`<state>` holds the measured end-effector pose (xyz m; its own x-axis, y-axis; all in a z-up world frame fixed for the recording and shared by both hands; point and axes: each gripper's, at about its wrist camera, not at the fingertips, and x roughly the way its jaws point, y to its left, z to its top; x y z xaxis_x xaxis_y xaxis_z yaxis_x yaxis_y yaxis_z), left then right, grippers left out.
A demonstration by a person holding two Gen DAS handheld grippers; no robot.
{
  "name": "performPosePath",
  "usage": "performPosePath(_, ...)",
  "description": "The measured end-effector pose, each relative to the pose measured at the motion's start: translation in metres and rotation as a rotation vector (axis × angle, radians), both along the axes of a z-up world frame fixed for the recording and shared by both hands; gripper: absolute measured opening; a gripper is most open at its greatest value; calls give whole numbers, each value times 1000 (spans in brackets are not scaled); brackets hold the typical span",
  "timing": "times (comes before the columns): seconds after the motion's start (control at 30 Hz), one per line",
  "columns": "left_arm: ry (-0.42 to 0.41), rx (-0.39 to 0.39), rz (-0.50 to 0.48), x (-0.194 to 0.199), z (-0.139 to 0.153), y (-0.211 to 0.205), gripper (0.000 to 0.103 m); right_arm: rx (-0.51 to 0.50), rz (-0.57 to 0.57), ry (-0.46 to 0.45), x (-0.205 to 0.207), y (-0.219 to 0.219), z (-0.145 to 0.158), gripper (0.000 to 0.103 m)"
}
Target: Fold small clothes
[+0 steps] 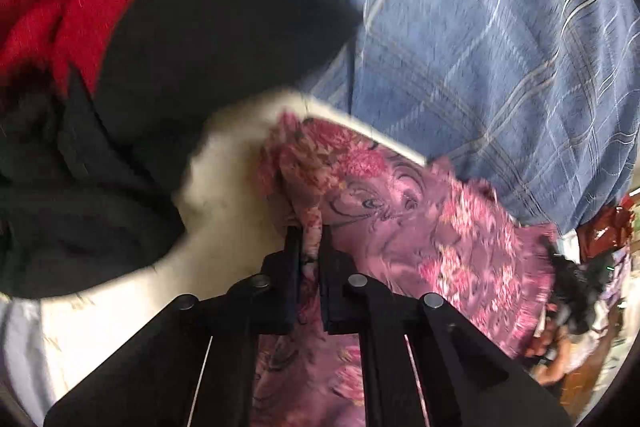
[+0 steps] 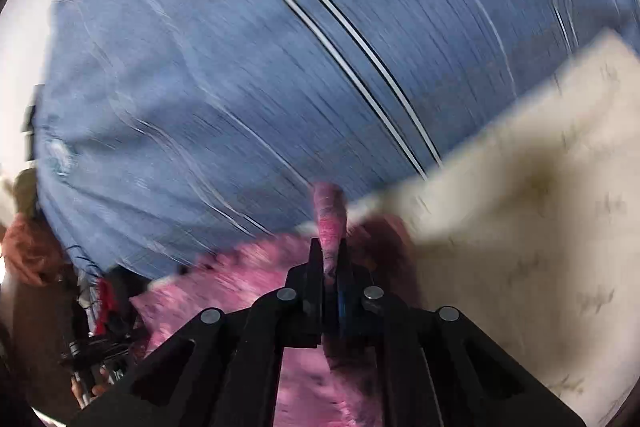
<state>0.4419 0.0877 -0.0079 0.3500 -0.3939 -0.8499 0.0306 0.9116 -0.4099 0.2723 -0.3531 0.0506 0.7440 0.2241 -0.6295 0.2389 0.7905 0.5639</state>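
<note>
Only the left wrist view shows the red and black clothes [image 1: 120, 67] heaped at far left, beside a cream sheet [image 1: 224, 195]. At centre, the left gripper [image 1: 310, 231] clamps a fold of the pink garment [image 1: 420, 227], lifted above a blue plaid bedsheet [image 1: 480, 47]. The blurred right wrist view shows the right gripper [image 2: 330, 247] pinching another pink fold.

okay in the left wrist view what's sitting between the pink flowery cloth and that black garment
A cream-white cloth lies between them. In the left wrist view it shows in the gap between the pink floral garment and the black garment, reaching both.
</note>
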Motion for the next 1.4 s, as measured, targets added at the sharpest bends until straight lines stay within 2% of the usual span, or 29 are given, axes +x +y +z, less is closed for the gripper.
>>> performPosePath(0.07, -33, 80, 47, 6, -4, 4, 3, -9, -38, -51, -3, -8, 9, 4)
performPosePath(0.13, -22, 226, 94, 14, -15, 6, 2, 0, -70, 15, 3, -19, -4, 4)
performPosePath(0.17, -5, 255, 115, 15, -20, 11, 1, -7, -88, 87, 6, -23, -16, 5)
performPosePath(0.2, -4, 232, 126, 13, -18, 17, 1, 7, -90, 176, 9, -26, -32, 5)
performPosePath(0.23, -17, 178, 136, 7, -13, 24, 1, 3, -100, 212, 10, -27, -37, 12)
performPosePath(0.27, -40, 124, 135, -1, -4, 30, 1, -14, -134, 225, 2, -28, -37, 13)
performPosePath(0.4, -128, 29, 47, -38, 36, 25, 2, 16, -113, 58, -35, -18, -11, 16)
performPosePath(0.43, -137, 15, 12, -48, 42, 19, 5, 28, -94, 33, -41, -14, -7, 18)
performPosePath(0.5, -146, -1, -65, -67, 45, 1, 23, 24, -44, -13, -59, 1, 2, 23)
performPosePath(0.53, -148, 15, -88, -75, 41, -6, 40, 13, -17, -26, -71, 11, 4, 24)
performPosePath(0.57, -154, 41, -106, -83, 34, -14, 45, 11, -4, -31, -80, 16, 3, 24)
performPosePath(0.63, -143, 120, -119, -92, 12, -17, 45, -3, 12, -22, -100, 25, -5, 24)
performPosePath(0.7, -110, 188, -119, -94, -18, -21, 39, -57, 10, 50, -111, 24, -22, 23)
performPosePath(0.73, -144, 195, -116, -98, -16, -20, 37, -77, 20, 104, -115, 24, -37, 19)
performPosePath(0.77, -138, 222, -109, -99, -9, -19, 30, -83, 21, 68, -121, 23, -35, 18)
performPosePath(0.8, -111, 215, -94, -100, -3, -16, 28, -101, 7, 76, -125, 23, -29, 18)
performPosePath(0.83, -96, 174, -85, -101, 5, -8, 28, -100, -15, 89, -130, 22, -21, 26)
performPosePath(0.93, -101, 91, -10, -112, 27, 26, 28, -30, -21, 20, -151, 21, 1, 28)
performPosePath(1.0, -111, 32, 8, -126, 39, 52, 29, -26, 6, -16, -166, 27, 11, 31)
performPosePath(1.07, -104, -15, -11, -129, 36, 63, 38, -90, 52, -22, -180, 41, 13, 33)
performPosePath(1.13, -94, 8, -52, -140, 28, 48, 42, -100, 78, 4, -186, 46, 0, 33)
performPosePath(1.2, -67, 116, -74, -149, 7, 37, 42, -95, 69, 98, -189, 50, -26, 30)
performPosePath(1.23, -38, 203, -68, -150, -8, 33, 42, -89, 63, 87, -192, 53, -35, 29)
performPosePath(1.27, -25, 228, -68, -152, -18, 33, 42, -96, 45, 37, -199, 53, -33, 29)
performPosePath(1.33, -56, 197, -44, -155, -13, 41, 38, -96, 27, 65, -202, 55, -29, 29)
performPosePath(1.4, -25, 152, -5, -153, -8, 52, 38, -105, 15, 100, -199, 58, -24, 29)
